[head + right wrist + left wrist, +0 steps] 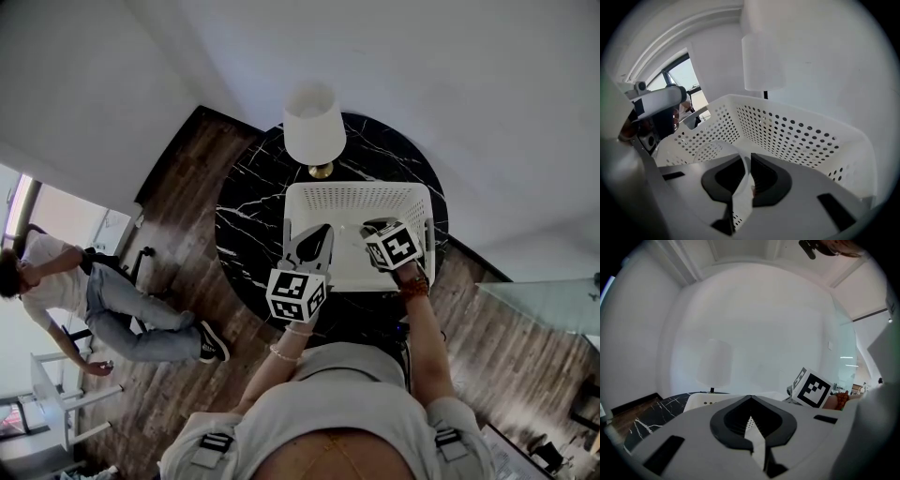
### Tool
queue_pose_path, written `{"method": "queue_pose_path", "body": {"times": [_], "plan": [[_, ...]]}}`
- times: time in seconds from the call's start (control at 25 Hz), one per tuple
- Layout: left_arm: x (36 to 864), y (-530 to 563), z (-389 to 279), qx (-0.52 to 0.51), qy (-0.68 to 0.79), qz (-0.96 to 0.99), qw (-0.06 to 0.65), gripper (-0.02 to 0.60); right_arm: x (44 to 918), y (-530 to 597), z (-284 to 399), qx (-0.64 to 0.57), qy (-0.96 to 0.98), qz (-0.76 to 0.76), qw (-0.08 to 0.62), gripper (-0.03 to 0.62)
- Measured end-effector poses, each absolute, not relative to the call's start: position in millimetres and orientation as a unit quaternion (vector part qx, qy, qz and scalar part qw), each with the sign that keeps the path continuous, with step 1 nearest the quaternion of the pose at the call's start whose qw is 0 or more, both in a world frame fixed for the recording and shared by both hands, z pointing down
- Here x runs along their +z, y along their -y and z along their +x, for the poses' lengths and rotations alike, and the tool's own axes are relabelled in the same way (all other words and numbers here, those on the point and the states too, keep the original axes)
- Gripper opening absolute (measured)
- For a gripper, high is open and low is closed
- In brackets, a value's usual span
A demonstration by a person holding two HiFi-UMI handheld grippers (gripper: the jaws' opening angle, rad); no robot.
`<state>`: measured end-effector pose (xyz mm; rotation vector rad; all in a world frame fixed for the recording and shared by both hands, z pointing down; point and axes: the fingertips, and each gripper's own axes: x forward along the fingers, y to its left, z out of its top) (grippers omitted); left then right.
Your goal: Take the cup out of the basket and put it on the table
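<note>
A white perforated basket (356, 190) stands on the round black marble table (246, 208). My right gripper (367, 229) reaches down into it. In the right gripper view the thin wall of a white cup (716, 151) runs between the two dark pads, and the right gripper (749, 158) is shut on it inside the basket (797, 136). The cup is hard to make out in the head view. My left gripper (324, 229) hovers over the basket's left part, jaws shut with nothing between them; its own view looks over the basket rim (701, 399) from the left gripper (750, 399).
A white-shaded lamp (314, 127) stands at the table's far edge, just behind the basket. A person (94, 291) sits on the wood floor to the left. White walls close in behind the table.
</note>
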<state>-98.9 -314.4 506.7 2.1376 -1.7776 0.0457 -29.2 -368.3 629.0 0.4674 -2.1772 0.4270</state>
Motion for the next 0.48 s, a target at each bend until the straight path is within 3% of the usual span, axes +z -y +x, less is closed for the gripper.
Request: {"method": "queue_pose_path", "body": {"times": [0.48], "plan": [[502.7,308.9,-97.6,0.020,0.627,0.759,0.173,0.005,593.4,360.2,-31.1,0.169,0.891,0.201,0.371,0.038]]}}
